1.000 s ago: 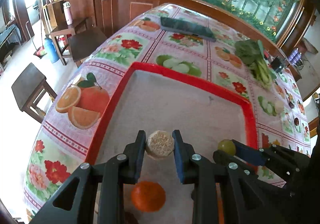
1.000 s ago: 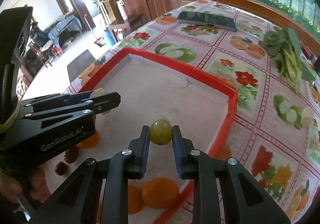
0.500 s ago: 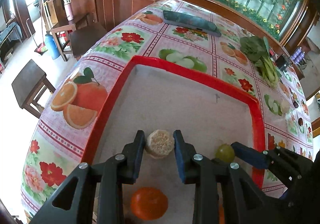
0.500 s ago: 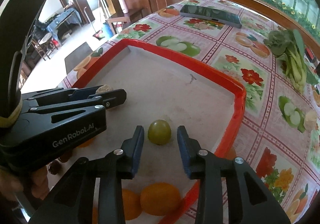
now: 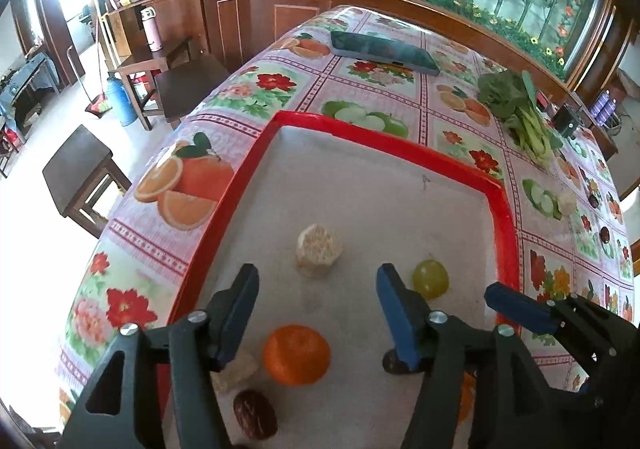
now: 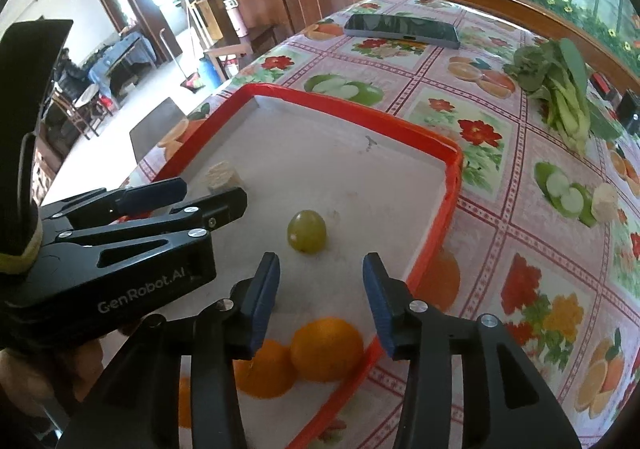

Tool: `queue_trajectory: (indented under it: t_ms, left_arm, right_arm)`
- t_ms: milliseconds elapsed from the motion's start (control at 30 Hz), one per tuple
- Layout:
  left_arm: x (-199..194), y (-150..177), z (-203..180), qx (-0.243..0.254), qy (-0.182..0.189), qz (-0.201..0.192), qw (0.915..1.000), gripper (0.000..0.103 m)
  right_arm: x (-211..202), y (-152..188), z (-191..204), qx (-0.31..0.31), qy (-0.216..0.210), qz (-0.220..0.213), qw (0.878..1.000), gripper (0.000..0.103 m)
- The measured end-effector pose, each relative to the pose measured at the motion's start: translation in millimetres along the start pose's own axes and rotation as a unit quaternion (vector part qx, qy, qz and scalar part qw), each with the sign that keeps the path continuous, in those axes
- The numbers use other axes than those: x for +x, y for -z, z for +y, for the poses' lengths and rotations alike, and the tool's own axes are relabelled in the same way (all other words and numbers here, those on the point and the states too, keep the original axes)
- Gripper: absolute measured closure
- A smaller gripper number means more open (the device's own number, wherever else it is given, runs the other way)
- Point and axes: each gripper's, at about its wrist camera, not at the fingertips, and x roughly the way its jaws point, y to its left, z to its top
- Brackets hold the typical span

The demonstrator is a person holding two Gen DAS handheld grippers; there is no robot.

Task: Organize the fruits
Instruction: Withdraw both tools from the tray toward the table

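Fruits sit on the red-rimmed tray at the near end of the worktop, and both grippers hover over them with nothing held. Left gripper: jaws spread wide, with the pale, rough-skinned peeled chunk lying free just beyond them toward the tray's left edge. Right gripper: jaws wide too, the green grape resting loose just ahead of them, nearer the tray's right rim. That grape looks smooth, round and light, so I'd expect it to roll or squirt out; take it across its middle, gently. The pale chunk seems soft and crumbly, best pinched on its flat sides. The oranges look firm and heavier, needing the widest bite. Counting now: one grape, one pale chunk in the open plus a second pale piece tucked under the left jaws, one dark wrinkled date at the near edge, maybe another dark one half hidden. Oranges: two clear by the near right rim, a third partly hidden. Off the tray, one bunch of leafy greens, one phone, and another pale chunk near the worktop's right edge.
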Motion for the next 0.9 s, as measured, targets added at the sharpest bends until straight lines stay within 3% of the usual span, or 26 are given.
queue_trajectory:
  t_ms: [233, 467, 733, 900]
  left_arm:
    - [-20, 10, -10, -0.007, -0.002, -0.012, 0.9999, 0.035]
    - [-32, 15, -50, 0.008, 0.003, -0.017, 0.9998, 0.034]
    - [-37, 21, -131, 0.058, 0.024, -0.016, 0.9979, 0.033]
    - [-21, 21, -191, 0.088, 0.038, -0.001, 0.9954, 0.032]
  right_arm:
    - [-26, 16, -4, 0.005, -0.005, -0.016, 1.0, 0.051]
    - [-53, 37, -30, 0.018, 0.004, -0.031, 0.999, 0.047]
    - [-86, 70, -121, 0.094, 0.054, -0.041, 0.993, 0.04]
    - [-106, 96, -199, 0.142, 0.115, -0.044, 0.982, 0.039]
